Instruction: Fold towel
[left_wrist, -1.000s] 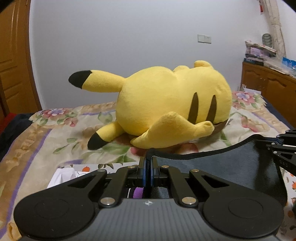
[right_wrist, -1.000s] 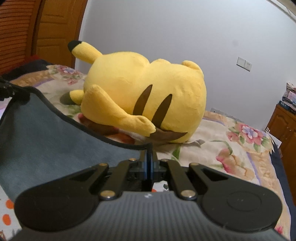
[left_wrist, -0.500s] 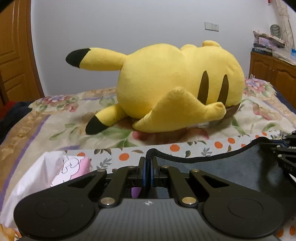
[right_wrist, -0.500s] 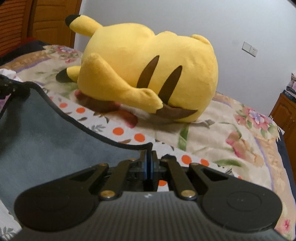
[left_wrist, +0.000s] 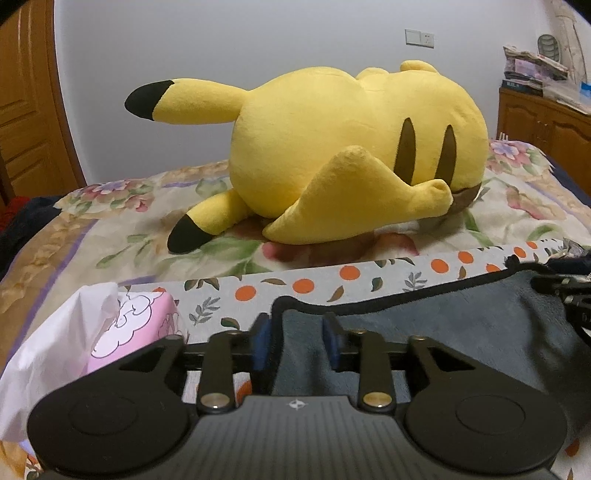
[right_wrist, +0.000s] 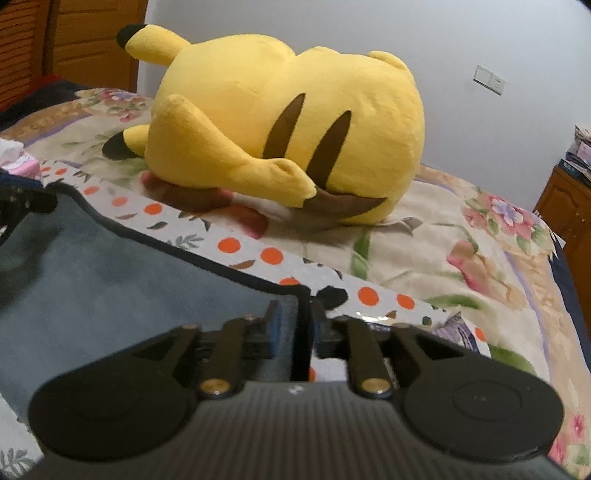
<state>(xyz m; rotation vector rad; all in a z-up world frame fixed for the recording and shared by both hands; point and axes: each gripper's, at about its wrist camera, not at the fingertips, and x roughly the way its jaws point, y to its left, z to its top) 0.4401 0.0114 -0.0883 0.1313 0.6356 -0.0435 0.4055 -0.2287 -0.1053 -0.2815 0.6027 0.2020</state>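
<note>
A dark grey-blue towel (left_wrist: 424, 332) with a black hem lies spread on an orange-dotted cloth (left_wrist: 303, 284) on the bed. My left gripper (left_wrist: 296, 343) sits at the towel's far left corner. Its jaws are opening, and the corner lies loose between the blue pads (left_wrist: 262, 347) with gaps on both sides. In the right wrist view the towel (right_wrist: 110, 280) fills the left. My right gripper (right_wrist: 295, 325) is at its far right corner, jaws opening, the hem between them but not pinched. Each gripper shows at the edge of the other's view.
A big yellow plush toy (left_wrist: 351, 155) lies on the floral bedspread (left_wrist: 110, 236) just beyond the towel. A pink-and-white tissue pack (left_wrist: 110, 332) sits left of my left gripper. A wooden cabinet (left_wrist: 546, 122) stands at the right, a wooden door (left_wrist: 26, 110) at the left.
Both grippers sank toward the bed with the towel's far corners. Their jaws, shut on the corners before, now stand parted, and the towel edge rests on the dotted cloth.
</note>
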